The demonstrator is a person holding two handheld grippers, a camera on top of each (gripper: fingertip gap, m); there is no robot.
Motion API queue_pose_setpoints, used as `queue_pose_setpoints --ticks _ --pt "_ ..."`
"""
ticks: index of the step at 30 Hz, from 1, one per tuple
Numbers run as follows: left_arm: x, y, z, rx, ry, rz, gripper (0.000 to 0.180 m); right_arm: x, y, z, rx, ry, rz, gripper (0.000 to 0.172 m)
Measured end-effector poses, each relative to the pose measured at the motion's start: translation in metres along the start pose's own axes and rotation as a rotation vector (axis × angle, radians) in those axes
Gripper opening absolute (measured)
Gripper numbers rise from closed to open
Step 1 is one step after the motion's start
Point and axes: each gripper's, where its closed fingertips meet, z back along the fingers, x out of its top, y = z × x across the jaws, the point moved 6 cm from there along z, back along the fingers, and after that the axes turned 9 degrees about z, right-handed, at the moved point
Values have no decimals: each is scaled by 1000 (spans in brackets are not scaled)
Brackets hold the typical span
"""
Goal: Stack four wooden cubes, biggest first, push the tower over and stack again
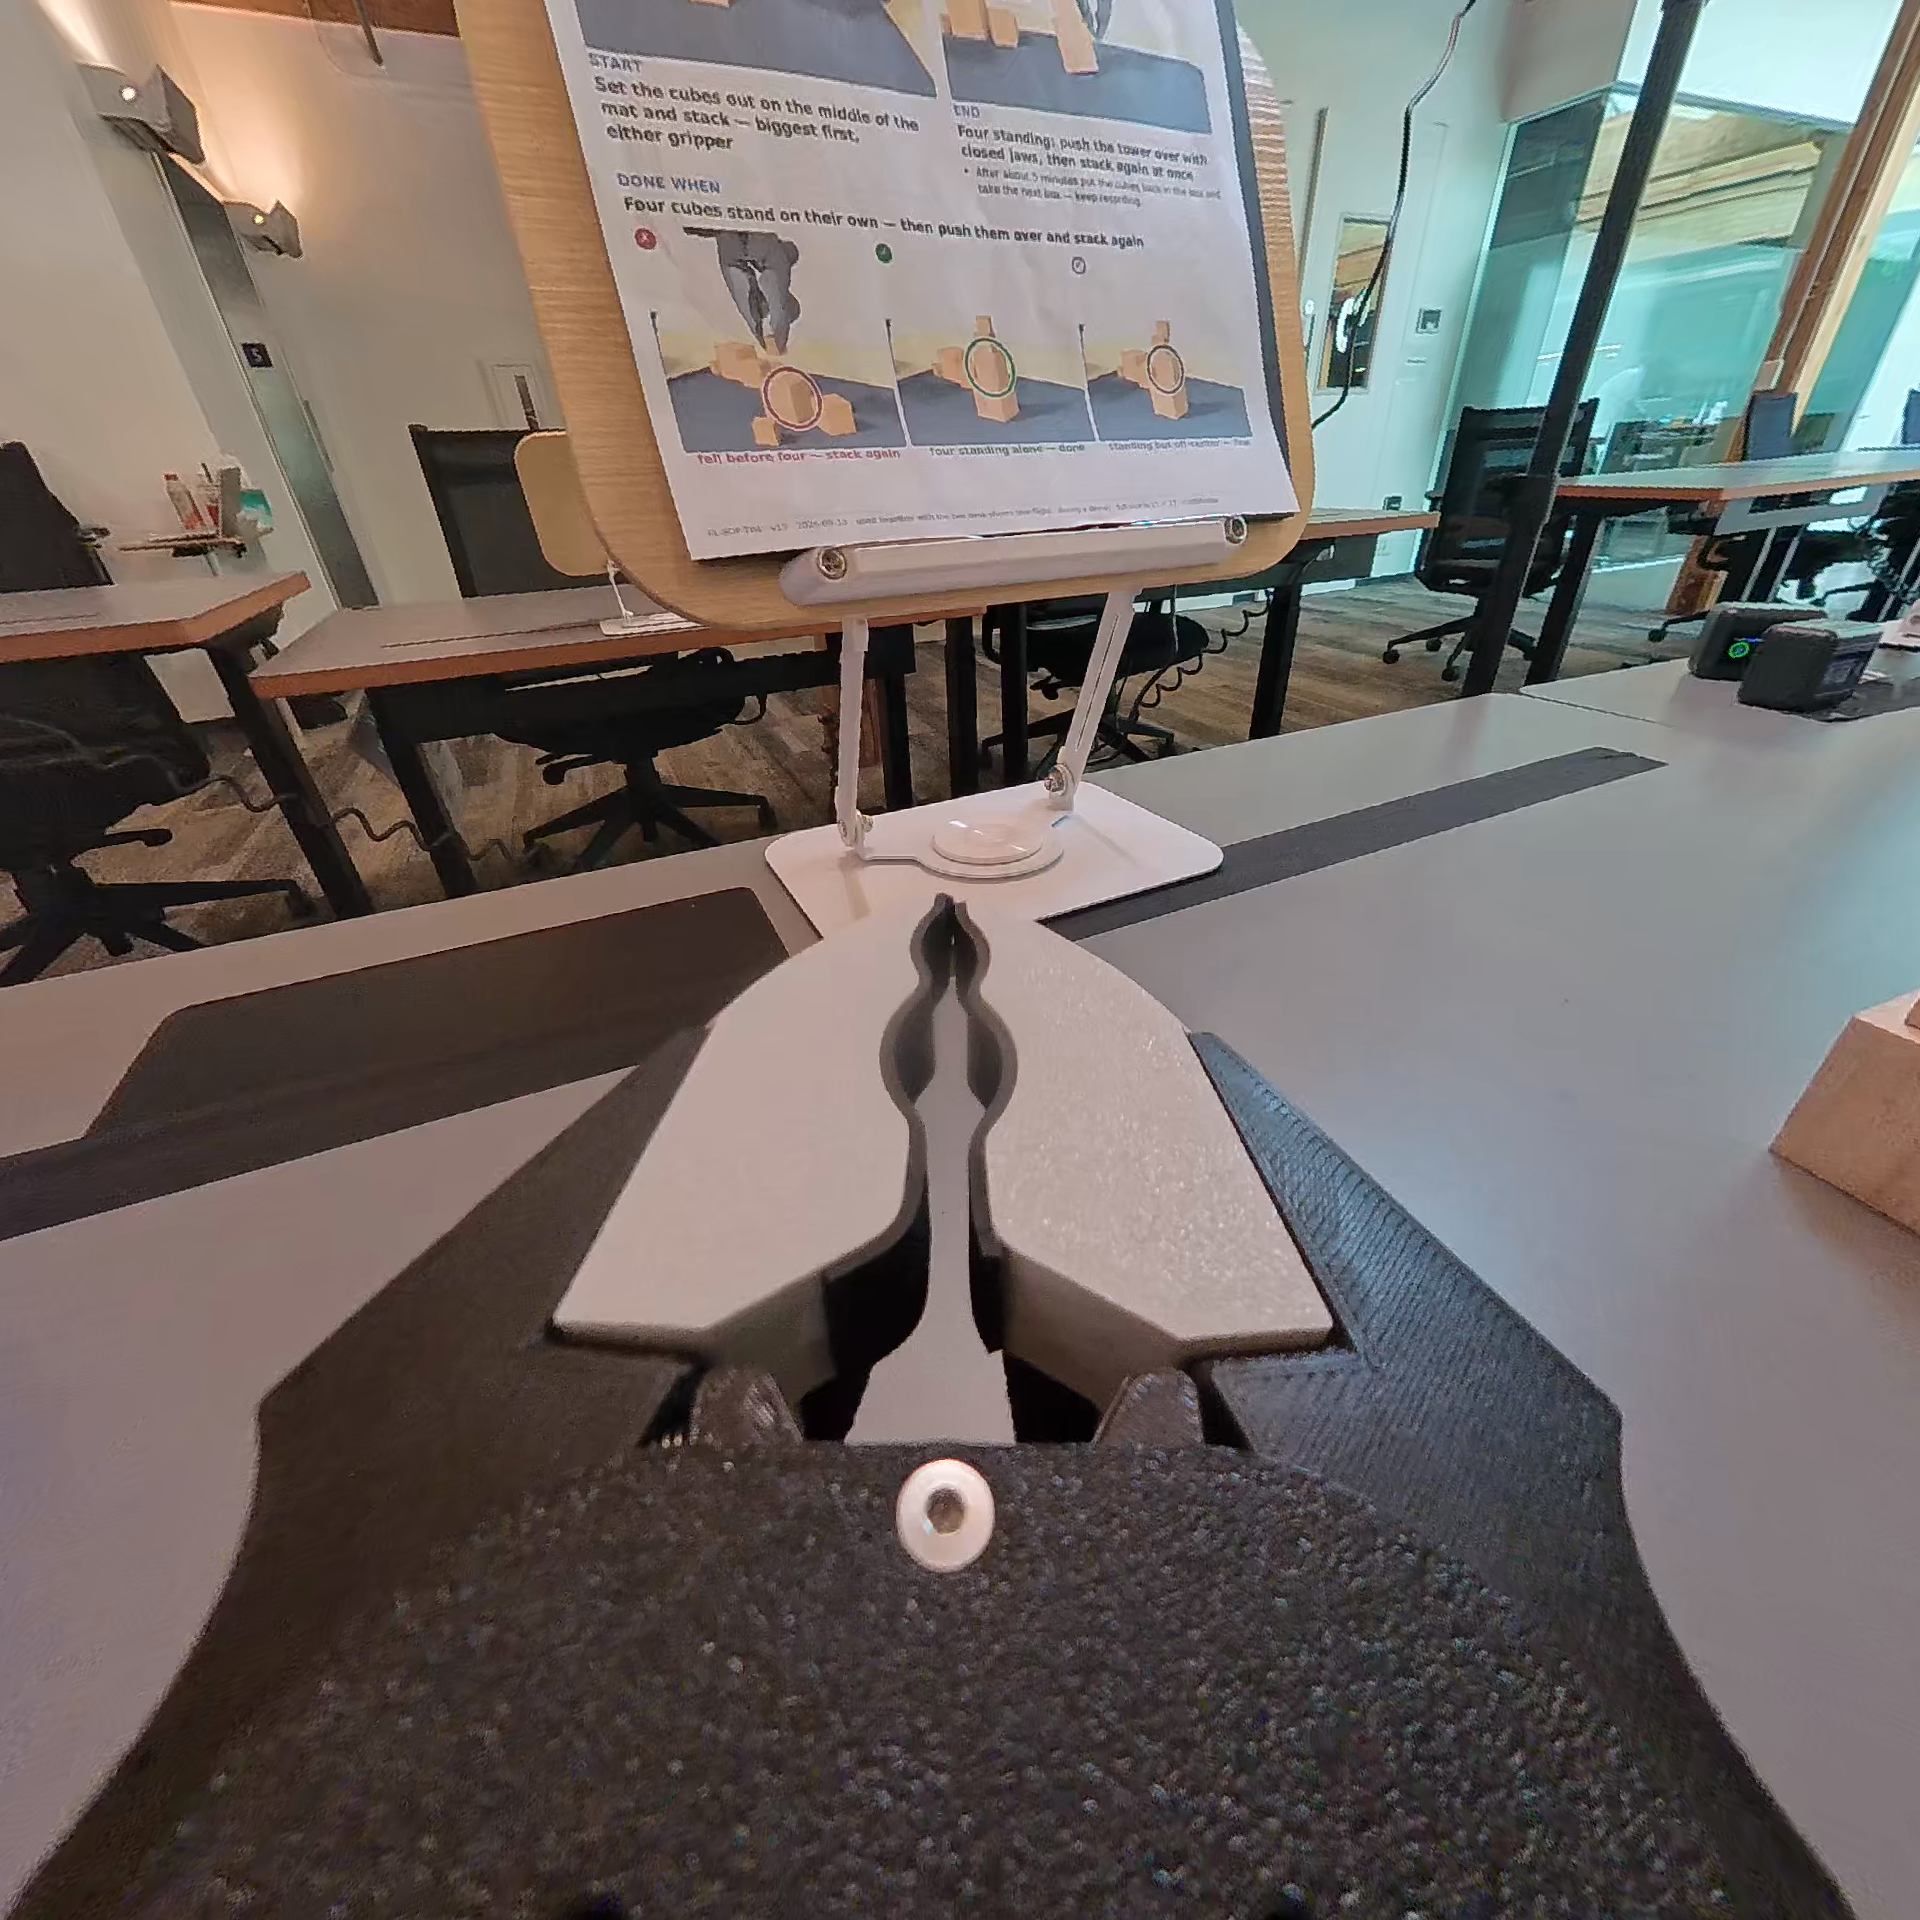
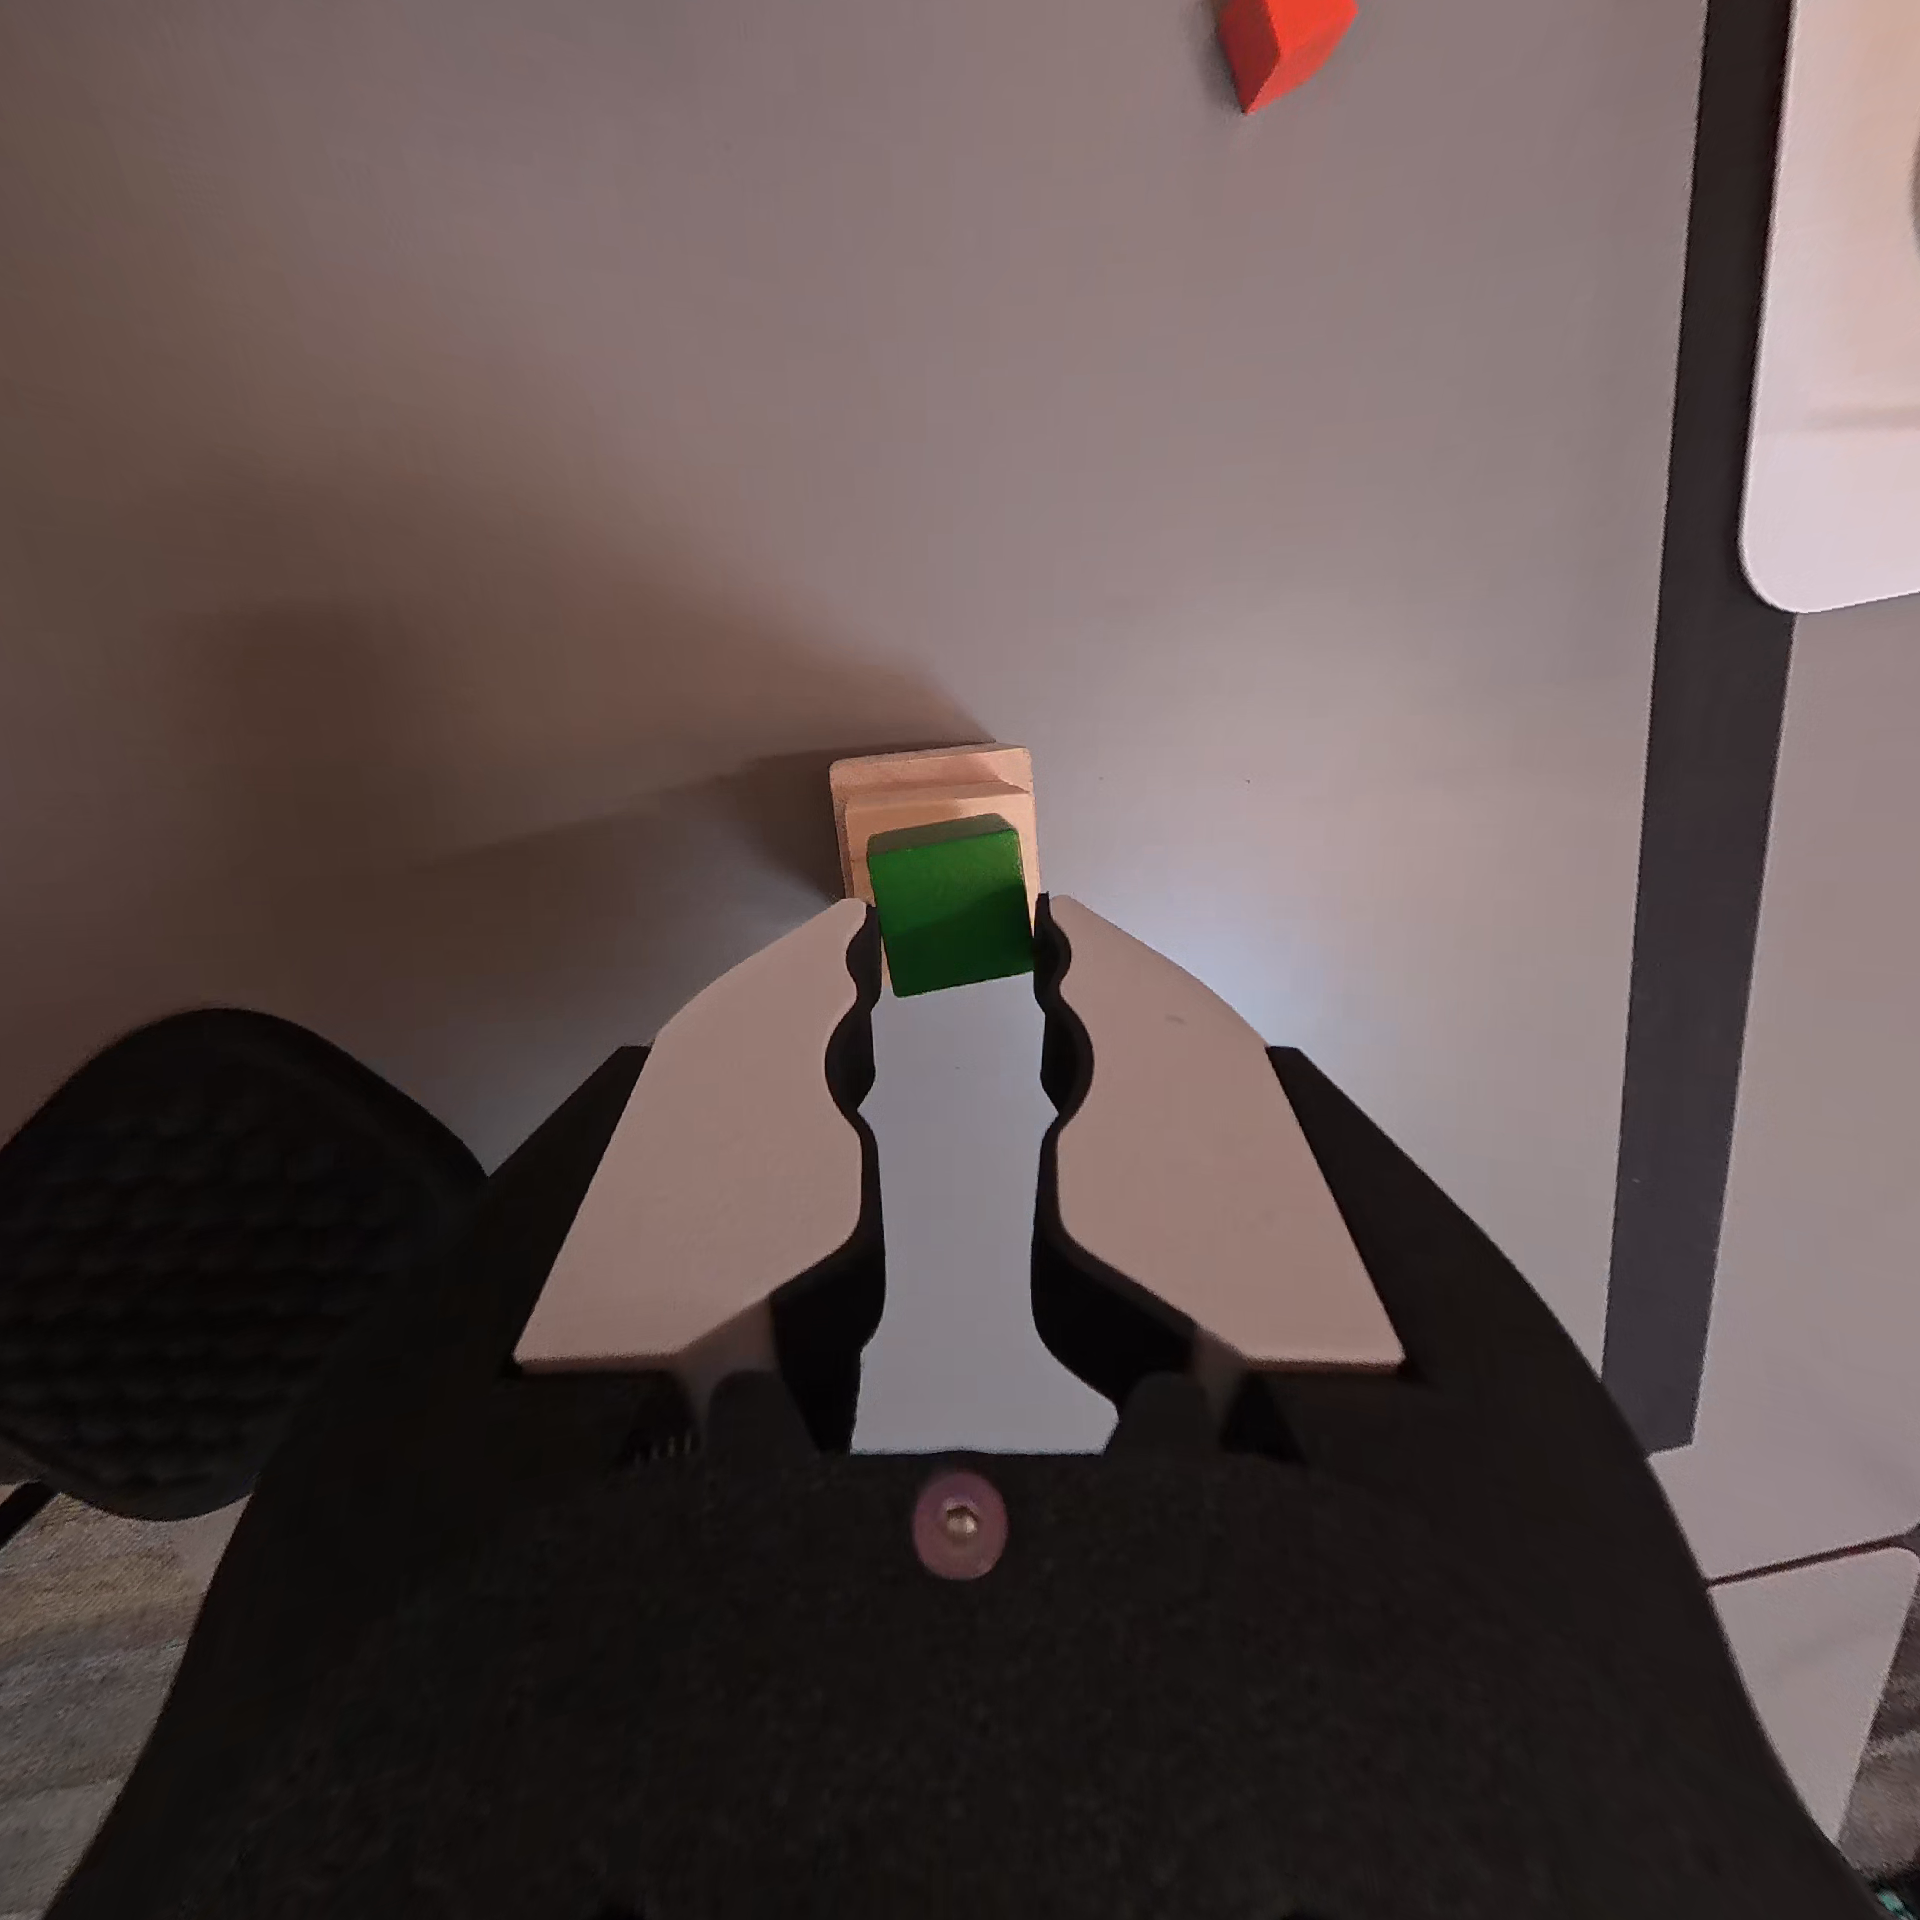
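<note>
Two grippers are under my hands, and I take them from left to right. My left gripper (image 1: 951,914) hangs over the grey table (image 1: 1455,1039), its two fingertips pressed together with nothing between them. Just beyond those tips stands the white base (image 1: 1122,842) of a document stand, whose wooden board (image 1: 582,312) carries a printed instruction sheet (image 1: 935,260). A dark mat (image 1: 416,997) lies on the table to the left of the tips, and a dark strip (image 1: 1403,831) runs off to the right past the base. At the far right edge of that view I see the corner of a pale wooden block (image 1: 1860,1122), well apart from the left gripper.

My right gripper (image 2: 954,940) looks almost straight down at the same grey surface. A green cube (image 2: 951,904) sits between its fingertips, and both dark pads (image 2: 1044,956) press against the cube's sides, so the cube is clamped at the very tips. Directly below and behind the cube lie two pale wooden cubes (image 2: 925,779), one stacked on the other; I cannot tell whether the green cube touches the upper one. A red cube (image 2: 1288,42) lies well apart at the top edge, and the white base shows again at the right edge, past the dark strip.
</note>
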Motion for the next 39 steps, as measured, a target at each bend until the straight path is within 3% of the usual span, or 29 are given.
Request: queue_pose_setpoints --ticks 33,39 --pt "0 1 -1 3 10 -4 0 -6 4 -8 -64 1 -65 28" --pt "0 1 0 2 9 -3 0 4 -2 17 -141 -133 -110 44"
